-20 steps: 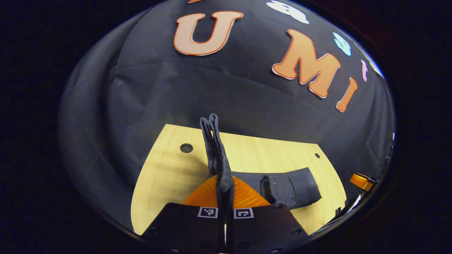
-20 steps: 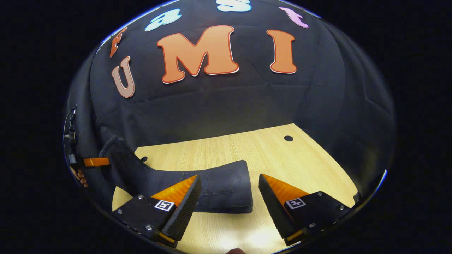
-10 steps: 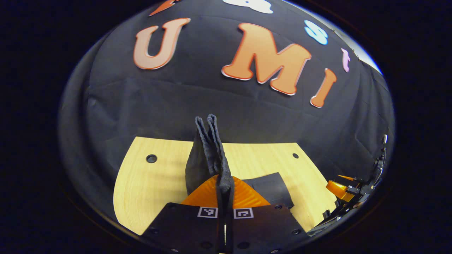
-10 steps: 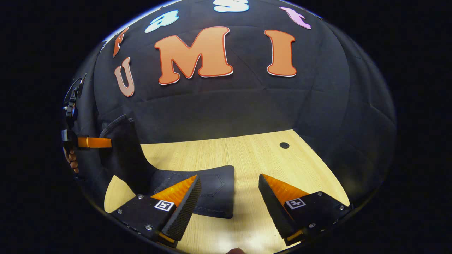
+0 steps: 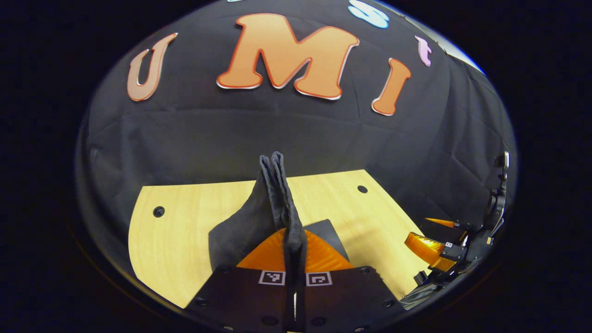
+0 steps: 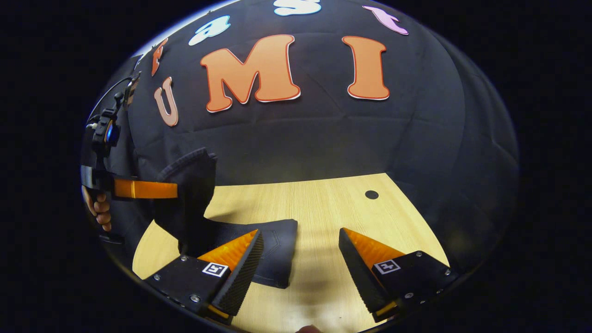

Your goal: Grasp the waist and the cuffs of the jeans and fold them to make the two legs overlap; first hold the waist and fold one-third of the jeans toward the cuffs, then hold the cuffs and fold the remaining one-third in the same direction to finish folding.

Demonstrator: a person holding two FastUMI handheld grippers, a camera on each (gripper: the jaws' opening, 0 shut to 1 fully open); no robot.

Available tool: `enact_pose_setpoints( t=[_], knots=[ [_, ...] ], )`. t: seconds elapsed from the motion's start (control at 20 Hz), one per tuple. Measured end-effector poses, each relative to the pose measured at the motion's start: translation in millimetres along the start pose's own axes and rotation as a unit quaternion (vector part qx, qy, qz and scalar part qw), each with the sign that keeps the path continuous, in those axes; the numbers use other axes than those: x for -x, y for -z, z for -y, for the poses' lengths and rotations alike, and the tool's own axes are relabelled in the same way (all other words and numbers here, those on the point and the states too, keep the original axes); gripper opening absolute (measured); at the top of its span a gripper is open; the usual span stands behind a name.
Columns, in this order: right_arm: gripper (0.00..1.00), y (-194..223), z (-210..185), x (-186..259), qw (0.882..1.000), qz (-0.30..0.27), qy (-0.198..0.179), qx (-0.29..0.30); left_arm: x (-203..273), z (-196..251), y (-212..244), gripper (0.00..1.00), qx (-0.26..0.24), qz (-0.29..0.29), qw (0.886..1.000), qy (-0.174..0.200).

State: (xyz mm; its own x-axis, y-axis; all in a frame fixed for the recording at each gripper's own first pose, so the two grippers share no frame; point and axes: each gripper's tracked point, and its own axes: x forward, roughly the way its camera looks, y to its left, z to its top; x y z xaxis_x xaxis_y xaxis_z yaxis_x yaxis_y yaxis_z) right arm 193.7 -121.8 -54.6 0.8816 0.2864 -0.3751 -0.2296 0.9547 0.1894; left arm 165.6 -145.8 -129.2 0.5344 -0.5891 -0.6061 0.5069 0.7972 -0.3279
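Left gripper point(image 5: 294, 240), jeans point(image 5: 277, 194) now farther right

A pale wooden table point(image 6: 323, 208) (two round holes near its back edge) bears the dark jeans point(image 6: 273, 245), whose lower folded part lies flat on it.

Worktop point(image 5: 185, 231): pale wood-grain surface with straight grain lines, rounded at its corners; lit brightly toward the near edge in the right gripper view point(image 6: 314, 296); two small round dark holes near the far edge, one toward each far corner point(image 5: 158, 212) point(image 5: 362, 189); one such hole in the right gripper view point(image 6: 371, 194); booth wall point(image 5: 231, 134): black cloth, creased, hanging behind the worktop and curving round both sides; its lower edge meets the worktop's far edge; faint shadows fall across the wood.
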Motion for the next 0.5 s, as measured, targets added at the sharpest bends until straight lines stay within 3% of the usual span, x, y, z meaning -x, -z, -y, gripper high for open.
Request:
enact_pose_setpoints(
  t=[0.15,0.3,0.5],
  knots=[
    [0.99,0.2,8.8,-3.0,1.0,-0.002,-0.01,0.007,-30.1,32.6,17.6,0.02,-0.013,-0.026,1.0,0.009],
    [0.99,1.0,19.1,-8.5,1.0,-0.008,-0.018,0.011,-58.9,55.4,34.8,0.02,-0.036,-0.04,0.999,-0.007],
    [0.99,-1.2,35.0,-13.2,0.999,-0.013,-0.018,0.024,-88.2,74.4,70.3,0.06,-0.025,-0.07,0.997,-0.013]
  ],
)
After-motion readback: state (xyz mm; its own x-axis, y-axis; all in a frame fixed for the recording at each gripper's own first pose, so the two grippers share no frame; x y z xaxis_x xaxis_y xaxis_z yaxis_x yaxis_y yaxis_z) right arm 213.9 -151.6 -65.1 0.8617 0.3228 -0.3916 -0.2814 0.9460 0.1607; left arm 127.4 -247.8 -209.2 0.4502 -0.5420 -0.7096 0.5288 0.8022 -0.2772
